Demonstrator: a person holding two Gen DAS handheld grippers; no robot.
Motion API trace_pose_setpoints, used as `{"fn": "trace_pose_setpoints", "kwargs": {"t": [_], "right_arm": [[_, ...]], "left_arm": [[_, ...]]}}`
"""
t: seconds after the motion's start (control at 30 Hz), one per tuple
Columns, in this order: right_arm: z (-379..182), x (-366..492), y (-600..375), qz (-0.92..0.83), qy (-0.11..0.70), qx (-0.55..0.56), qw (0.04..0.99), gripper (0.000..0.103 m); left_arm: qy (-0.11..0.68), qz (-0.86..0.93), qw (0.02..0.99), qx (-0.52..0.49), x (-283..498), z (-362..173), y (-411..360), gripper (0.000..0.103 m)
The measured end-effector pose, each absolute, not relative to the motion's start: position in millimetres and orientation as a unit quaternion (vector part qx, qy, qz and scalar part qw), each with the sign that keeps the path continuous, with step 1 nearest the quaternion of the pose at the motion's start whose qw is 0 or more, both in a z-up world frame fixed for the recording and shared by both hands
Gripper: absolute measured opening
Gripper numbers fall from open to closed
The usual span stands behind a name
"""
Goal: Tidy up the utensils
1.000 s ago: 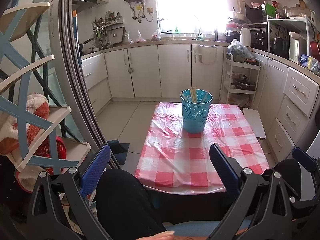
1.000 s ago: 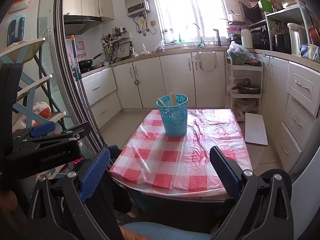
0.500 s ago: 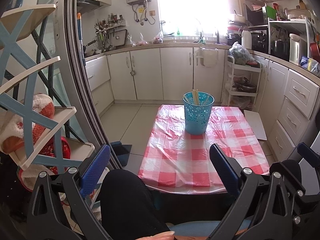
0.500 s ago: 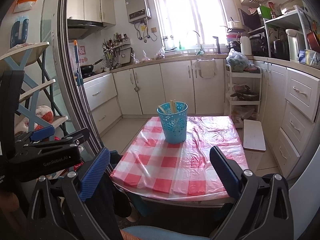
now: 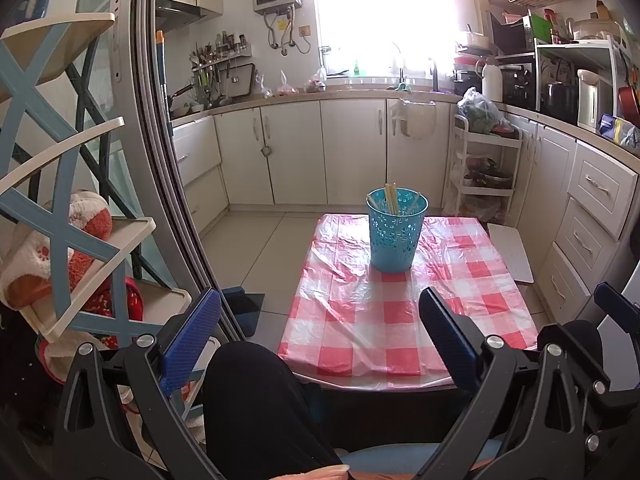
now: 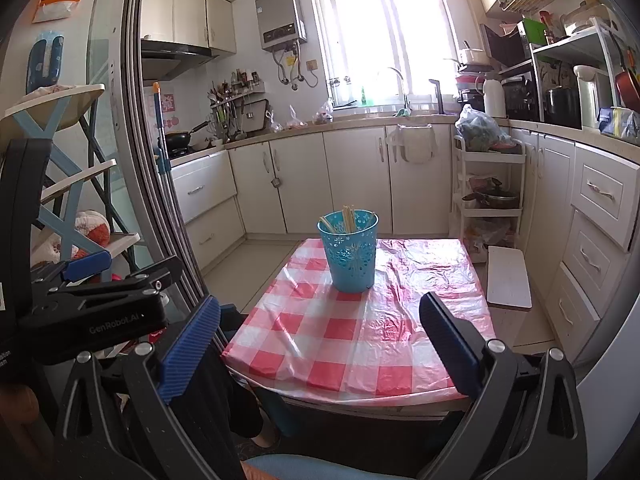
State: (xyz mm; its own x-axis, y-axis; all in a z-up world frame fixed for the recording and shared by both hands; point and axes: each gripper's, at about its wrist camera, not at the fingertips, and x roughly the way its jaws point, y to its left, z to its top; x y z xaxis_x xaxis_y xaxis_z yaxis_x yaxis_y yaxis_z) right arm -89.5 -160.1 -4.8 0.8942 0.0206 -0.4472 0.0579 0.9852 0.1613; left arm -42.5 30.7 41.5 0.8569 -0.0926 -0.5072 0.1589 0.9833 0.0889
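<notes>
Left wrist view shows us the chopsticks (image 5: 390,198) standing in the blue basket (image 5: 394,236) on the checked worktop (image 5: 400,320), nothing loose on the cloth, so with left gripper (image 5: 320,344) and right gripper (image 6: 320,344) both spread wide, holding nothing, well short of it, we read either sorted or awaiting unloading.

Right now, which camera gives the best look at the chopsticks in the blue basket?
The left wrist view: it looks down into the blue basket, showing the chopsticks against the inside. The right wrist view sits lower, so only their tips clear the rim.
</notes>
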Motion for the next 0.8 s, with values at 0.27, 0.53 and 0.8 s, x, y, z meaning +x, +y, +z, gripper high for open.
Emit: {"fn": "trace_pose_setpoints", "kwargs": {"t": [0.27, 0.53, 0.8], "right_arm": [[-1.8, -93.8, -157.1, -0.010, 0.219, 0.080, 0.972, 0.096], [-1.0, -95.0, -156.6, -0.010, 0.217, 0.080, 0.973, 0.096], [0.5, -96.7, -153.9, -0.011, 0.213, 0.078, 0.974, 0.096]], "left_arm": [[0.251, -0.063, 0.964, 0.064, -46.8, 44.4, 32.7, 0.095], [0.247, -0.062, 0.965, 0.065, -51.2, 45.6, 32.7, 0.095], [0.244, -0.063, 0.966, 0.064, -54.5, 47.3, 33.1, 0.095]]}}
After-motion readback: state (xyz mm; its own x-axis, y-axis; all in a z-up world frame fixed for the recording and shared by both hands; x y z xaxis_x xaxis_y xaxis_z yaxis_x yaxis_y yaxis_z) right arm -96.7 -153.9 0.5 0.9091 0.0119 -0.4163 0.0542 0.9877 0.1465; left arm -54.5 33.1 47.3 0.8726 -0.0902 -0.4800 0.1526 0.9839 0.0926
